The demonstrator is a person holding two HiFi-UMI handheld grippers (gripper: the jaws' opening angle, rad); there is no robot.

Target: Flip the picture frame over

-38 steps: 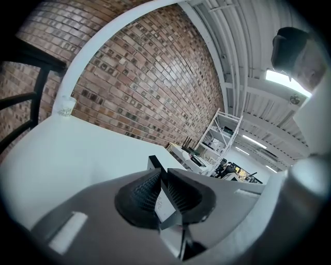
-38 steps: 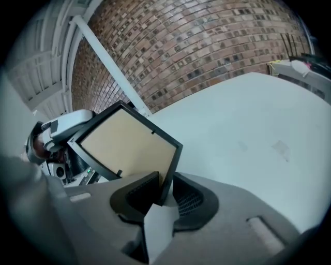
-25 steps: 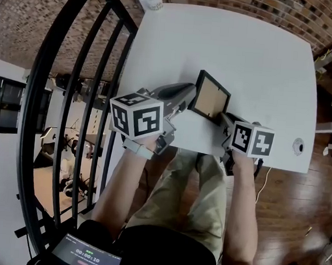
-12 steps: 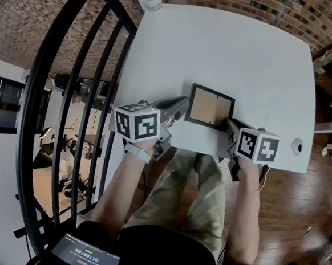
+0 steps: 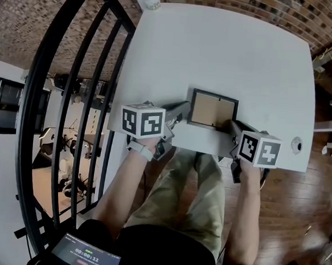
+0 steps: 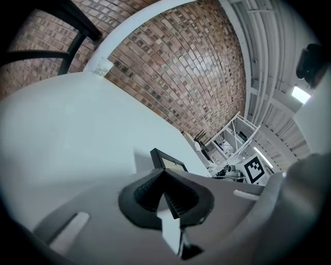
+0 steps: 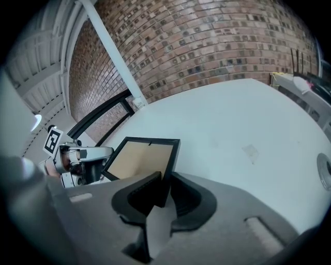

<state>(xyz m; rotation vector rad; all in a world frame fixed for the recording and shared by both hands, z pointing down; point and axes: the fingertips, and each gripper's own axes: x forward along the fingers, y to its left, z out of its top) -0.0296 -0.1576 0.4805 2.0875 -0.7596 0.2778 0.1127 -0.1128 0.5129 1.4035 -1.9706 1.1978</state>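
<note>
Picture frame (image 5: 212, 110) lies backing-up on the desk (image 5: 230, 48). Jaws of the right gripper (image 7: 164, 182), just closing, pinch its corner; left gripper (image 6: 164, 176) jaws are shut, empty. Flip looks done; release remains.

Picture frame (image 5: 213, 110) black, tan backing; table (image 5: 230, 48) white; wall (image 7: 207, 46) brown brick.

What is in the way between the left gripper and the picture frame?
Nothing visible. The left gripper, jaws together, sits right beside the picture frame, with only the bare white table around them.
</note>
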